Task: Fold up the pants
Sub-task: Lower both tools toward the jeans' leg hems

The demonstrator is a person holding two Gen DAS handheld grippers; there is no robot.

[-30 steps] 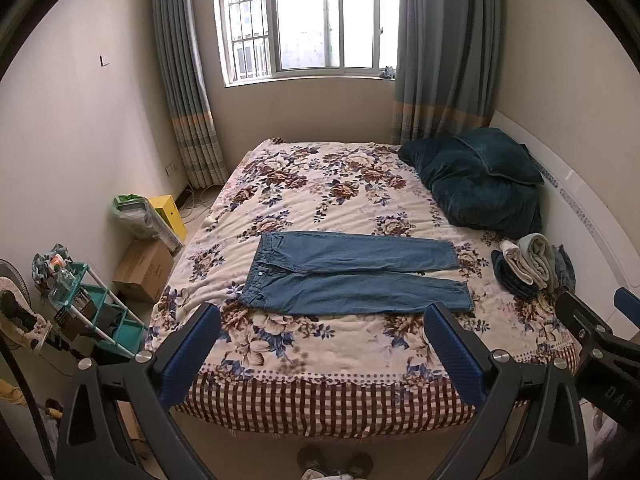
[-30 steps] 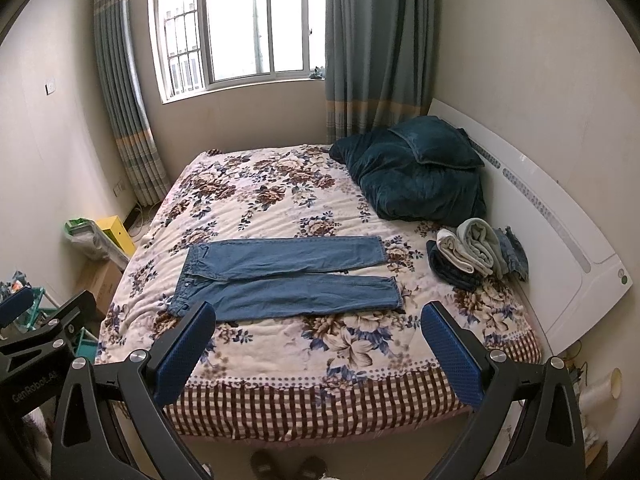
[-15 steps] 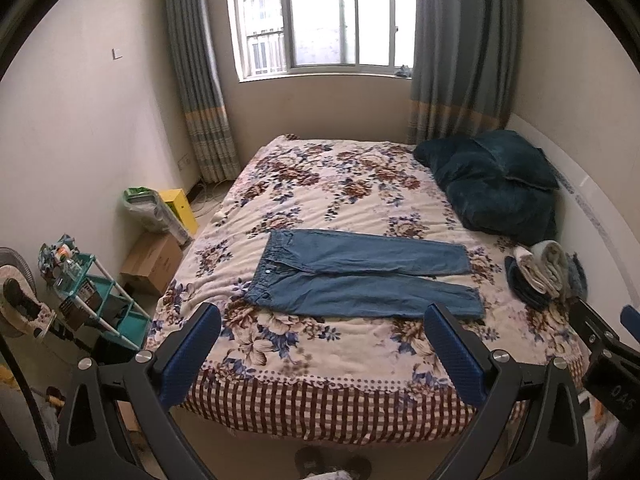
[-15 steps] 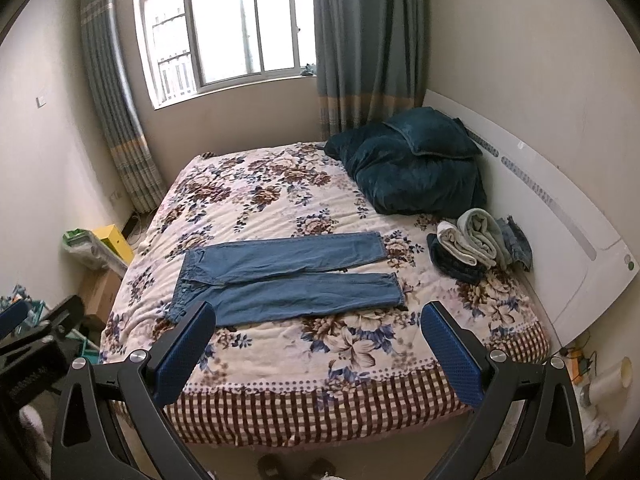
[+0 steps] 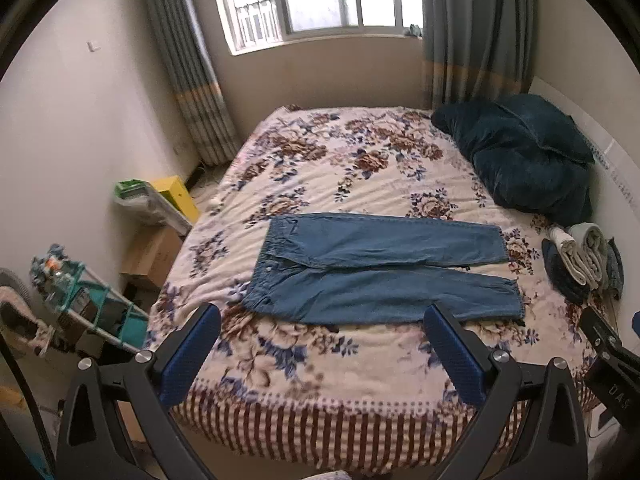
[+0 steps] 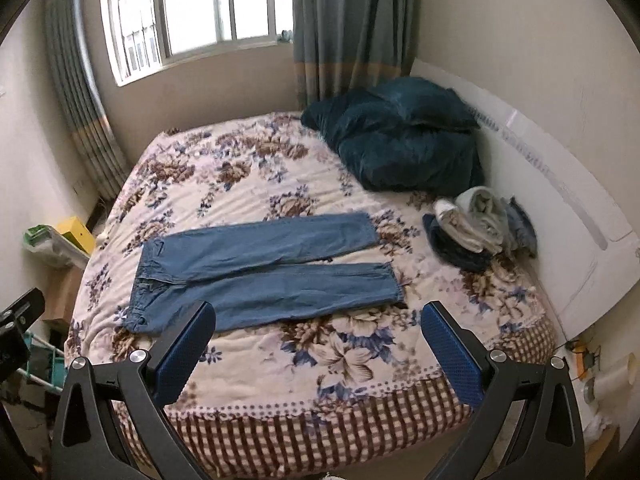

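Blue denim pants [image 5: 376, 268] lie flat on the floral bed [image 5: 320, 360], waistband to the left, both legs stretched to the right; they also show in the right wrist view [image 6: 264, 272]. My left gripper [image 5: 322, 350] is open and empty, hovering over the bed's near edge, short of the pants. My right gripper [image 6: 318, 346] is open and empty, also just short of the pants. The right gripper's body shows at the right edge of the left wrist view [image 5: 608, 364].
Dark teal pillows [image 5: 524, 160] lie at the bed's far right. A pile of folded clothes [image 6: 480, 228] sits by the white headboard [image 6: 560, 208]. A teal rack [image 5: 80, 304], a cardboard box [image 5: 152, 252] and a yellow box [image 5: 176, 196] stand left of the bed.
Both grippers have moved forward toward the bed, so the pants appear larger and closer. Both stay open and empty.
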